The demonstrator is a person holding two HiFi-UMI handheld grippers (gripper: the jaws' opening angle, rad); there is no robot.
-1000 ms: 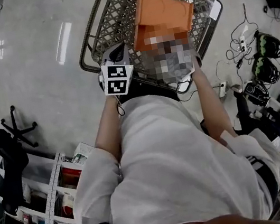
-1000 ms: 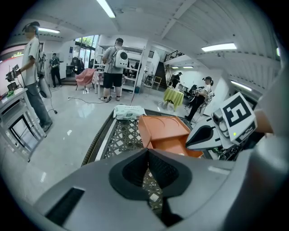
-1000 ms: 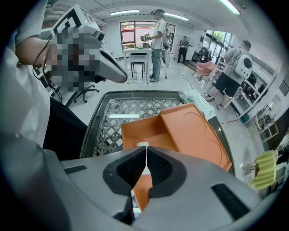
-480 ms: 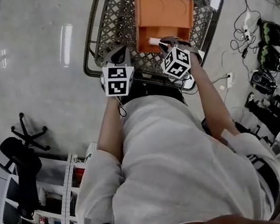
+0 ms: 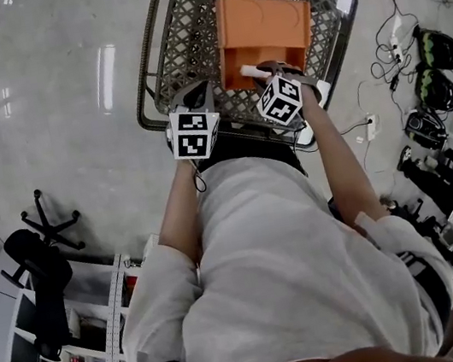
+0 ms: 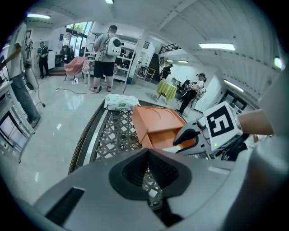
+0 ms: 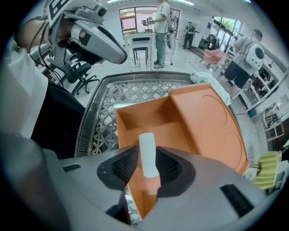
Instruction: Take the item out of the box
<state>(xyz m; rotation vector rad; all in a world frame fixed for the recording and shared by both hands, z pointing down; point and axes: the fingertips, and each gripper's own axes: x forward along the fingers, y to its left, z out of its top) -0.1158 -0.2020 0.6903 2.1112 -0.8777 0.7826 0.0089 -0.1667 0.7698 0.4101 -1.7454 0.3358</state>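
The right gripper (image 7: 147, 168) has just been opening, and its jaws stand spread around the tube (image 7: 147, 151). The tube lies at the 6 o'clock end of the box (image 7: 203, 117). The left gripper (image 6: 146, 173) is pressed together, empty.

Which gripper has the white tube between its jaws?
The right gripper, jaws just opened around the white tube at the orange box; the left gripper is shut and empty.
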